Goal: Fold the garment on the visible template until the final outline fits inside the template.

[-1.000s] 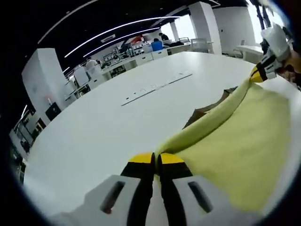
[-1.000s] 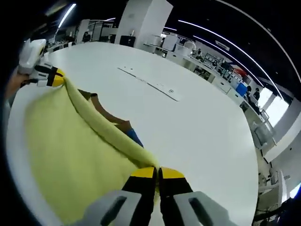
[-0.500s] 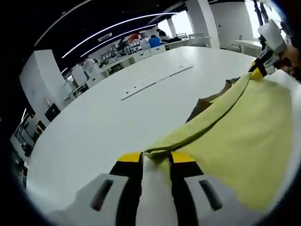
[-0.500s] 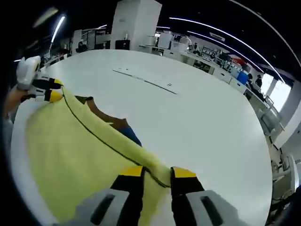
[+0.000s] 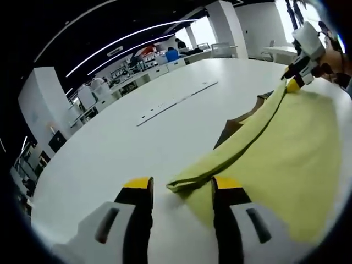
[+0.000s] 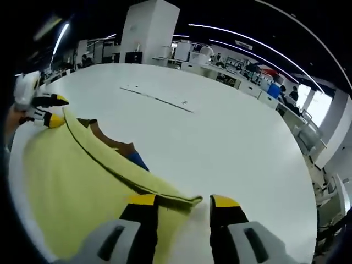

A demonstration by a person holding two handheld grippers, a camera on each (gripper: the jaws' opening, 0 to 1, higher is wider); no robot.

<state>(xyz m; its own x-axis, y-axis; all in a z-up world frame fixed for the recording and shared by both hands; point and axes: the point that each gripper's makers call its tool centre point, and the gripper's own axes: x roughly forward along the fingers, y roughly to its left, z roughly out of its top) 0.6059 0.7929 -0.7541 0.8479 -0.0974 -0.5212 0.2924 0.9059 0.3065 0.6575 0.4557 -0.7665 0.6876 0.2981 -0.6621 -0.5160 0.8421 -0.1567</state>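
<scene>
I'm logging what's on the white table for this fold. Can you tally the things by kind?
Yellow garment: 1
Brown template, showing from under the garment: 1
Blue piece at the garment's edge, too hidden to identify: 1
Long flat strip farther off on the table: 1
Grippers, left and right, both open: 2
Total: 6

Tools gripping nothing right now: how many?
2. The left tool stands open at one corner of the yellow garment; the right tool stands open at the other corner, with the cloth lying loose between its jaws.
</scene>
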